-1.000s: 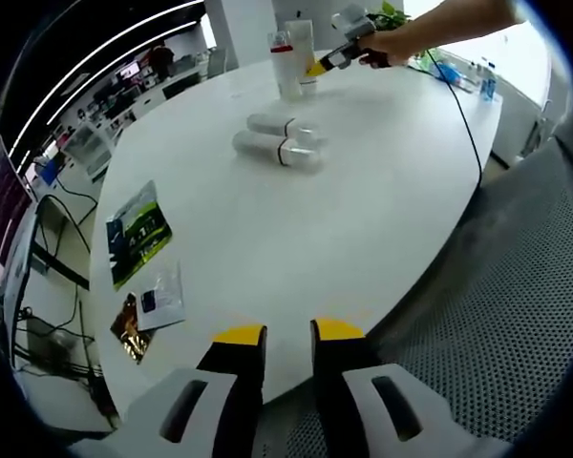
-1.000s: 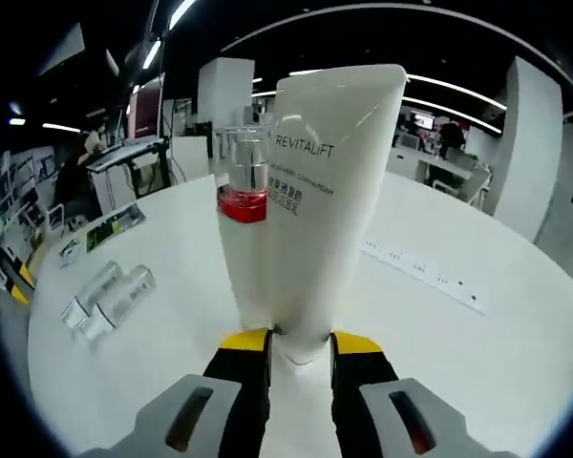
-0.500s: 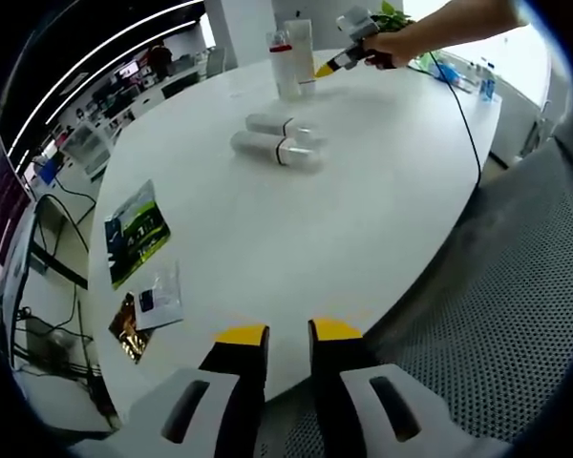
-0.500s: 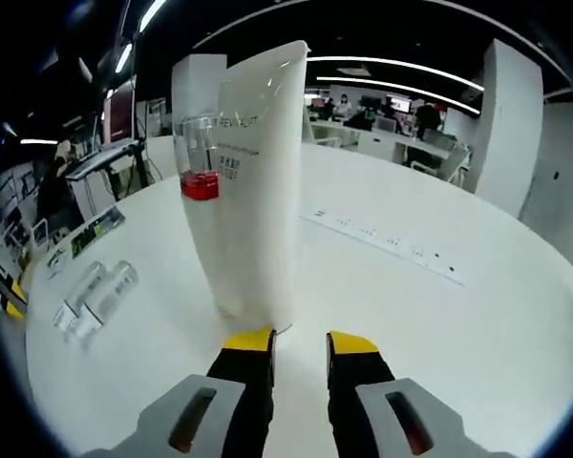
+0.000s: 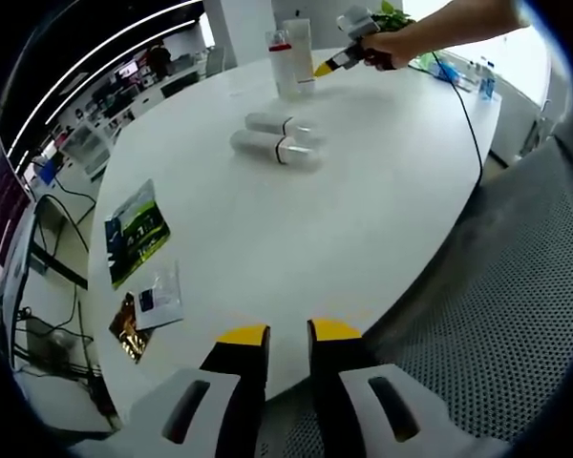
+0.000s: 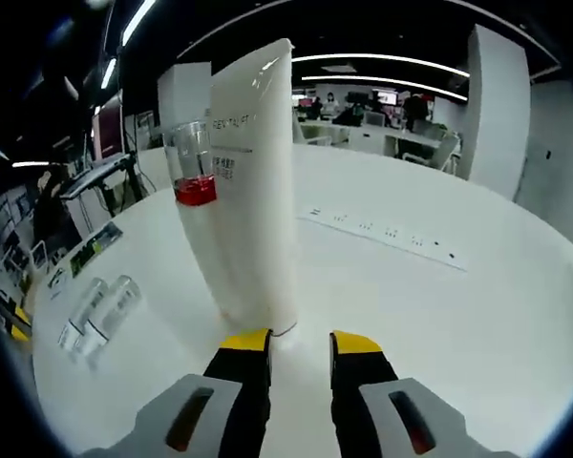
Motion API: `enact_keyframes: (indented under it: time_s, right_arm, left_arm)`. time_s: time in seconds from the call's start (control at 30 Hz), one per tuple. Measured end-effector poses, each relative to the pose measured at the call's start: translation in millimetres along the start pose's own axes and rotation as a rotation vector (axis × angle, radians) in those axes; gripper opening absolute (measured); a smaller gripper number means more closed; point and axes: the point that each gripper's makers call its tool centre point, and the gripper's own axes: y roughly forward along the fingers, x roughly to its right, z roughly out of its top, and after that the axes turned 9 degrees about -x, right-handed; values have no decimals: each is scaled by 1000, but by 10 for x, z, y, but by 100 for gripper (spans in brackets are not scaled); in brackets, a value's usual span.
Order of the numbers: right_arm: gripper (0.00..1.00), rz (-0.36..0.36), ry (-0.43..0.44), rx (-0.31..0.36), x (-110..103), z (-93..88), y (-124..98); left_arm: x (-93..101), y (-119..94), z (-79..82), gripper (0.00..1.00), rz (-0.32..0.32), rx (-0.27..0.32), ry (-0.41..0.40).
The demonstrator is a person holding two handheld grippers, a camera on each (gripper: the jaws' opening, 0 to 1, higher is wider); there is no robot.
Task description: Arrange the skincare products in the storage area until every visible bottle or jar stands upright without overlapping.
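Note:
A tall white tube (image 6: 253, 191) stands on its cap on the white table (image 6: 439, 324), with a clear bottle with a red band (image 6: 193, 172) upright close behind it. My right gripper (image 6: 301, 339) is open just in front of the tube's foot, slightly to its right, with nothing between the jaws. Two clear bottles (image 5: 277, 141) lie on their sides side by side mid-table, also visible as lying bottles (image 6: 95, 310). The left gripper view shows the standing tube (image 5: 302, 50), the right gripper (image 5: 327, 67) in a person's hand beside it, and my left gripper (image 5: 287, 332) open and empty over the near table edge.
Flat sachets (image 5: 138, 229) and smaller packets (image 5: 155, 301) lie on the table's left side. A white power strip (image 6: 382, 234) runs behind the tube. A black cable (image 5: 468, 124) crosses the far right. A mesh chair (image 5: 516, 315) stands near the table edge.
My right gripper has drawn back from the tube's cap and shifted right; the tube now stands free, left of the jaws. The left gripper has hardly moved.

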Motion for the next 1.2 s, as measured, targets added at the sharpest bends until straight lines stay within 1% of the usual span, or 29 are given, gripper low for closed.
enact_keyframes:
  time_s: [0.17,0.23,0.33,0.4,0.43,0.47,0.53,0.6,0.63,0.67,0.7,0.73,0.77,0.8,0.83,0.87,0.9,0.93,0.97,1.03,1.07,1.1,1.2]
  right_arm:
    - [12,-48,-6,-4,124,25,-15]
    - [14,-41,26,15,139,60,-13]
    - [14,-46,21,5,149,43,4]
    - [16,-30,22,-7,104,-3,0]
    - [18,-13,14,-24,68,-59,-6]
    - [20,-10,13,-30,58,-94,-12]
    - [22,-1,-15,-73,17,-197,-61]
    - [24,7,-29,-53,-23,-157,-161]
    - [25,20,-47,-27,-62,-86,-251]
    - [25,19,-50,-19,-63,-66,-271]
    - [26,23,-51,41,-69,66,-380]
    - [26,30,-32,75,-73,143,-451]
    - [26,36,5,114,-81,250,-581]
    - [26,30,13,141,-68,336,-674]
    - [26,24,27,188,-85,474,-824]
    - [26,17,28,211,-81,553,-907]
    - [26,7,36,255,-83,699,-1054]
    - [26,-4,23,279,-86,795,-1147]
    - [26,-22,26,317,-51,934,-1261]
    - [26,-22,28,370,-65,1131,-1425]
    - [26,-23,25,405,-86,1282,-1561]
    - [26,-24,15,420,-111,1417,-1688]
    - [28,-11,-16,455,-201,1718,-1938]
  left_arm:
    - [1,-4,3,12,0,0,0]
    - [-1,-2,2,12,1,0,1]
    - [-1,-1,-1,12,1,-2,2]
    - [-2,2,-10,11,1,-7,4]
    - [-3,5,-19,11,2,-11,7]
    - [-3,6,-20,11,2,-13,7]
    - [-1,5,-20,10,1,-13,8]
    - [-2,6,-20,10,1,-13,7]
    - [-3,5,-20,10,1,-13,6]
    - [-3,5,-19,10,1,-13,6]
    - [-2,3,-14,10,0,-10,5]
    - [2,3,-15,10,-1,-11,6]
    - [6,5,-17,10,-2,-12,8]
    - [13,8,-17,10,-4,-12,9]
    - [15,8,-17,10,-5,-13,11]
    - [17,8,-16,10,-6,-11,12]
    - [23,7,-14,10,-8,-11,11]
    - [31,7,-8,10,-10,-8,14]
    - [39,6,-6,10,-13,-8,16]
    - [48,2,-1,11,-15,-6,18]
    - [52,1,7,12,-16,-1,19]
    - [63,-4,17,13,-20,4,22]
    - [90,-30,52,17,-23,24,36]
